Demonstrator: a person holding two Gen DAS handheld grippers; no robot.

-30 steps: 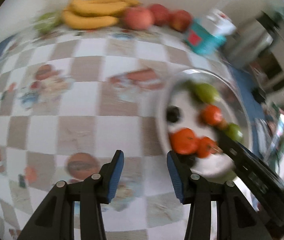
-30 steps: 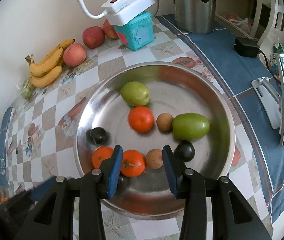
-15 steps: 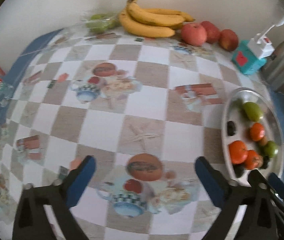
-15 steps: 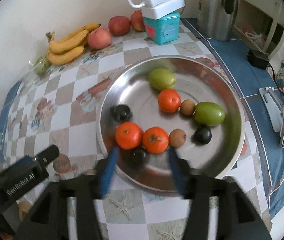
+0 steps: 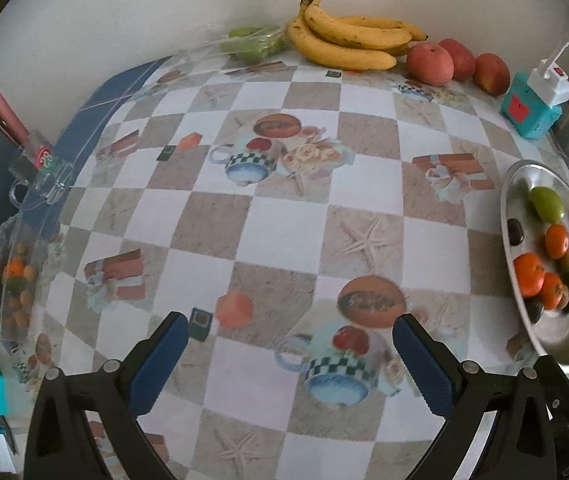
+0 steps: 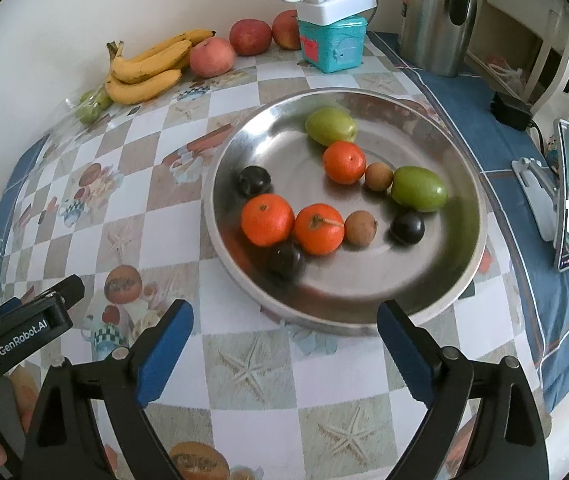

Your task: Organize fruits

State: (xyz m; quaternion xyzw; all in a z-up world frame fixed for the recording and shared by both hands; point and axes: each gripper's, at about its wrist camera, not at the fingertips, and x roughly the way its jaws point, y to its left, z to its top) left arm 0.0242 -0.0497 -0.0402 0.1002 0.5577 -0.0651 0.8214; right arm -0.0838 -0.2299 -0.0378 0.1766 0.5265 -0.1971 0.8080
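A round steel plate (image 6: 436, 292) holds several fruits: three oranges (image 6: 266, 219), two green fruits (image 6: 418, 189), dark plums (image 6: 254, 180) and small brown fruits (image 6: 359, 228). The plate also shows at the right of the left wrist view (image 5: 556, 340). My right gripper (image 6: 284, 344) is open and empty, just in front of the plate's near rim. My left gripper (image 5: 290, 354) is open and empty above the checked tablecloth, left of the plate. Bananas (image 5: 344, 42) and red apples (image 5: 430, 64) lie by the far wall.
A teal box with a white power strip (image 6: 334, 20) and a steel kettle (image 6: 440, 16) stand at the back. A phone on a stand (image 6: 568, 192) is at the right. A bag of green fruit (image 5: 252, 42) lies by the bananas; a glass mug (image 5: 38, 172) stands at the left edge.
Both grippers have opened wide and pulled back from the plate. The left gripper's view swung left, so the plate now sits at its right edge.
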